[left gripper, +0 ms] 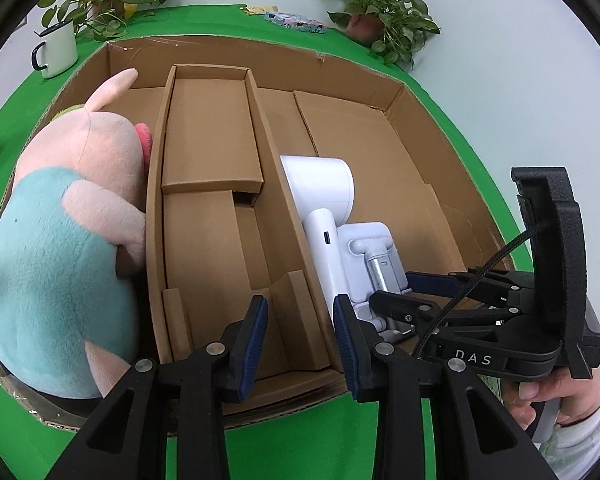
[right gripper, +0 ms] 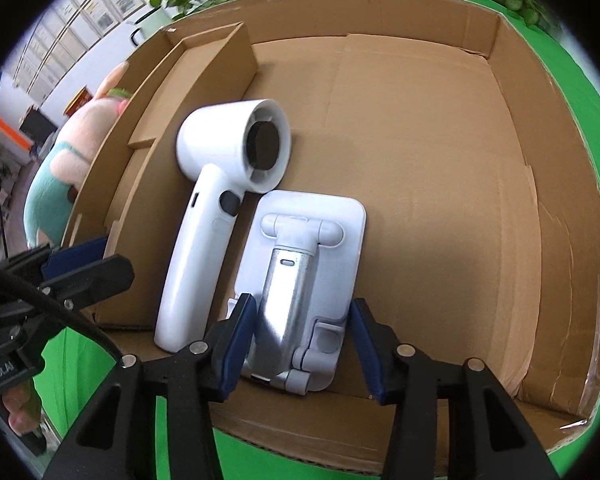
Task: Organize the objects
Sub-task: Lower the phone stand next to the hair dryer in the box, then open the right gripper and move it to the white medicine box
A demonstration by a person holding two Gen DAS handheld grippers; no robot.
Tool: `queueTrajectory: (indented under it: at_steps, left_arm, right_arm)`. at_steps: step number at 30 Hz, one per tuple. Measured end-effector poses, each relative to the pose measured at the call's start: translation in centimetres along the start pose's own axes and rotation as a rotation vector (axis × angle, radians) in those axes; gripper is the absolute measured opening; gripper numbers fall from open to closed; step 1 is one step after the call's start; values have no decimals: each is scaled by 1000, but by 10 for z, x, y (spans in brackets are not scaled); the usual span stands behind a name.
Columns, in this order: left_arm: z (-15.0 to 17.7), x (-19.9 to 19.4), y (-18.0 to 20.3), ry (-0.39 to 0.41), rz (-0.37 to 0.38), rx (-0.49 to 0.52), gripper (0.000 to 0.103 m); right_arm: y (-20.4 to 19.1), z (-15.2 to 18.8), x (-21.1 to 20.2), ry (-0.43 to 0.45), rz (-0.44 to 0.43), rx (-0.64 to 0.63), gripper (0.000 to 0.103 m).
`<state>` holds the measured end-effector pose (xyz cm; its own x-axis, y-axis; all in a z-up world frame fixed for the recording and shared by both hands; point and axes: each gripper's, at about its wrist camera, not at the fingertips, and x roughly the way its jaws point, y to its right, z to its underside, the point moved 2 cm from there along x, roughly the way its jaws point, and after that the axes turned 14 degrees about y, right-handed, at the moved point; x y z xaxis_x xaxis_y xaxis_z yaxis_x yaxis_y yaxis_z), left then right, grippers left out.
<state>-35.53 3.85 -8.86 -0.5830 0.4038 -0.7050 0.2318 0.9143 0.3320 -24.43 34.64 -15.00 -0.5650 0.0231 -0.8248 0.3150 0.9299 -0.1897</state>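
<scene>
Right gripper (right gripper: 300, 340): black two-finger tool with blue pads, jaws part open, straddling the near end of the folded white plastic phone stand with a silver metal arm (right gripper: 300, 280). The left pad looks to be at the stand's edge; the right pad stands clear of it, so no firm grip shows.

Left gripper (left gripper: 300, 344): same make, jaws narrowly apart and empty, poised over the near edge of the brown cardboard divider insert (left gripper: 204, 216); the right pad sits close to the insert's wall.

White plastic handheld fan with a round head (right gripper: 216, 200): lying flat in the right compartment of the large open brown cardboard box (right gripper: 540, 240), head away from the camera, just beside the stand and against the divider wall.

Pink plush pig in a teal shirt (left gripper: 60, 220): in the left compartment, pressed against the divider.

Outside the box, on the green cloth-covered table (left gripper: 480, 128): a white enamel mug with a dark rim (left gripper: 56, 50), two potted green plants (left gripper: 380, 12) and a flat patterned packet (left gripper: 296, 22).

Progress, judged: three items are already boxed. The middle insert is empty. The stand's final seating appears unsettled, and the packet may remain to be stowed.
</scene>
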Motion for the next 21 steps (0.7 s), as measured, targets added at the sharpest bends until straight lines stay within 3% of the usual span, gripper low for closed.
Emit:
queueTrajectory:
  at_steps: [17, 20, 21]
  left_arm:
    - [1, -3, -2, -14, -35, -22, 36]
    - [2, -8, -1, -5, -37, -25, 36]
    - [2, -11, 0, 6, -40, -20, 36]
  right_arm:
    - [18, 0, 0, -15, -11, 65, 48]
    - [20, 2, -3, 7, -26, 63, 57]
    - [20, 3, -5, 21, -26, 59, 68]
